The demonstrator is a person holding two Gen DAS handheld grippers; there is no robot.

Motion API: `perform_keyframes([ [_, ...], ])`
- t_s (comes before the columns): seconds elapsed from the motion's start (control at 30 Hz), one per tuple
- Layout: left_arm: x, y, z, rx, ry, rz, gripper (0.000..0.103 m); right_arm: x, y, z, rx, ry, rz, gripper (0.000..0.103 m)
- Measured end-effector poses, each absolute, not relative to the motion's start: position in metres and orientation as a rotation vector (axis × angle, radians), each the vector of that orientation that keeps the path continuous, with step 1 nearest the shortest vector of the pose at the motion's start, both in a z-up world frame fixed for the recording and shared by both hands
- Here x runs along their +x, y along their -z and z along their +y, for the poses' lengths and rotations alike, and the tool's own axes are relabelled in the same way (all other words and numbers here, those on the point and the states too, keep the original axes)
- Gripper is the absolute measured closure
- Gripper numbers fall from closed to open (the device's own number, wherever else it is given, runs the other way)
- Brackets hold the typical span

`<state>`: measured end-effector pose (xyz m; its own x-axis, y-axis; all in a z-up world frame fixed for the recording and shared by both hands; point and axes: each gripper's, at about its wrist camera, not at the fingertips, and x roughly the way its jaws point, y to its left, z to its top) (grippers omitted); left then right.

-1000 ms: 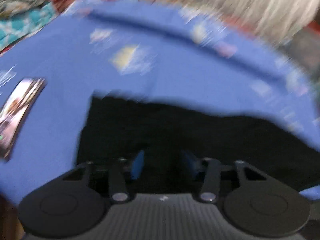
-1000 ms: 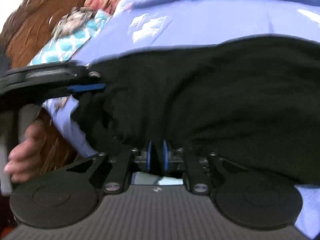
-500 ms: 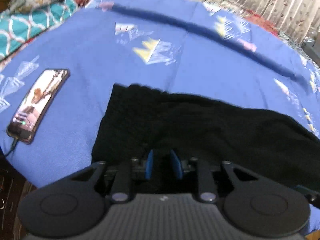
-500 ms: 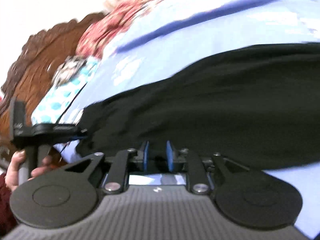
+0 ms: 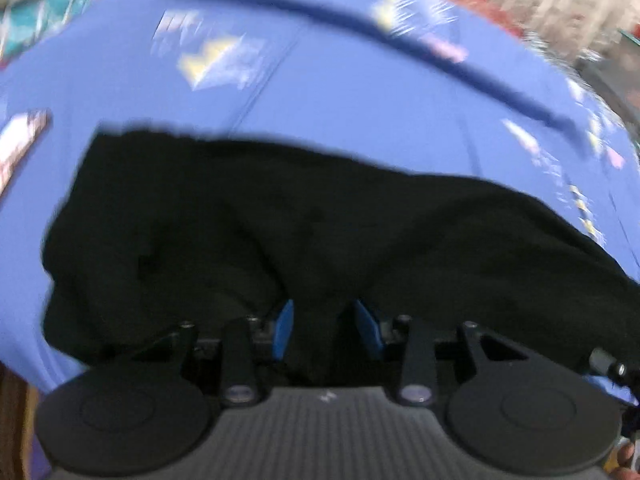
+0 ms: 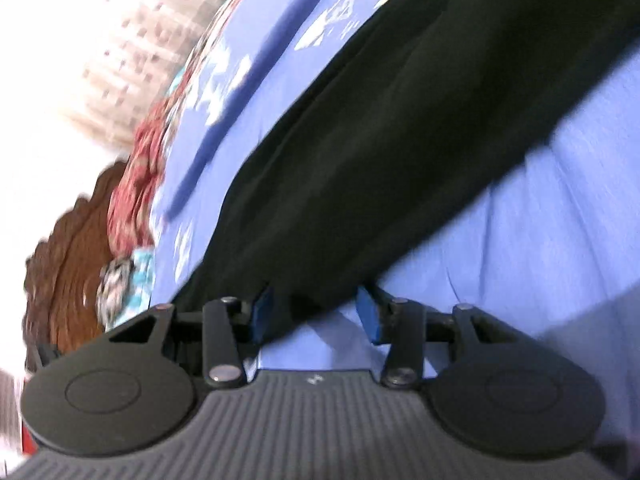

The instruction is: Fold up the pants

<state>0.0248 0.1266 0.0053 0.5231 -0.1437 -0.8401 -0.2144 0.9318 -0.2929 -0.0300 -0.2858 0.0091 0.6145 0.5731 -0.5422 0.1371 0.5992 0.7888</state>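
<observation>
The blue bedsheet [image 5: 360,112] fills most of both views, and the black pants [image 5: 280,232] lie across it in a long band, bunched at their left end and running off to the right.

Both grippers sit at the near edge of the pants. The left gripper [image 5: 324,328] has its jaws opening, with a ridge of black cloth rising between them; the pads look clear of it. The right gripper [image 6: 316,316] is rolled sideways, its jaws opening wide, the pants' hem lying between them without being pinched.

The step looks like a release after laying a fold. Doing it well probably means letting the cloth drop free before drawing either gripper back, so the hem is not dragged.

Bare sheet lies beyond the pants' far edge. A phone [image 5: 20,140] lies near the sheet's left edge, and the carved headboard [image 6: 68,256] stands beyond it.
</observation>
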Motion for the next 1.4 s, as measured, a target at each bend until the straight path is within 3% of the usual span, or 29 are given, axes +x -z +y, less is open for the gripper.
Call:
perform_keyframes([
  [0.07,0.024,-0.001,0.134,-0.432,-0.051,1.026,0.073,-0.016,-0.005,-0.284,0.961,-0.274,0.88,0.055],
  [0.17,0.025,-0.004,0.134,-0.412,-0.055,1.033,0.076,-0.009,-0.013,-0.286,0.935,-0.241,0.898,0.084],
  [0.2,0.025,-0.004,0.133,-0.407,-0.059,1.035,0.076,-0.012,-0.018,-0.289,0.924,-0.255,0.884,0.086],
  [0.37,0.024,-0.01,0.127,-0.357,-0.067,1.047,0.076,-0.041,-0.036,-0.296,0.799,-0.241,0.85,0.089],
  [0.5,0.022,-0.007,0.114,-0.26,-0.077,1.041,0.076,-0.046,0.002,-0.315,0.906,-0.187,0.89,0.092],
  [0.57,0.021,-0.009,0.101,-0.187,-0.089,1.038,0.076,-0.043,0.004,-0.319,0.95,-0.197,0.894,0.09],
  [0.7,0.004,-0.034,0.073,-0.095,-0.017,0.968,0.062,-0.042,0.0,-0.327,0.971,-0.228,0.878,0.079],
  [0.87,-0.002,-0.055,0.032,-0.042,0.135,0.88,0.061,-0.069,-0.012,-0.359,0.956,-0.201,0.796,0.073],
  [1.03,0.014,-0.026,0.012,-0.028,0.16,1.003,0.062,-0.097,-0.032,-0.42,0.932,-0.033,0.638,0.07],
  [1.2,0.015,-0.01,0.015,-0.067,0.145,1.049,0.062,-0.115,-0.03,-0.493,0.979,0.236,0.503,0.055],
  [1.4,0.018,-0.009,0.01,-0.058,0.113,1.069,0.061,-0.105,-0.047,-0.525,0.844,0.366,0.4,0.055],
])
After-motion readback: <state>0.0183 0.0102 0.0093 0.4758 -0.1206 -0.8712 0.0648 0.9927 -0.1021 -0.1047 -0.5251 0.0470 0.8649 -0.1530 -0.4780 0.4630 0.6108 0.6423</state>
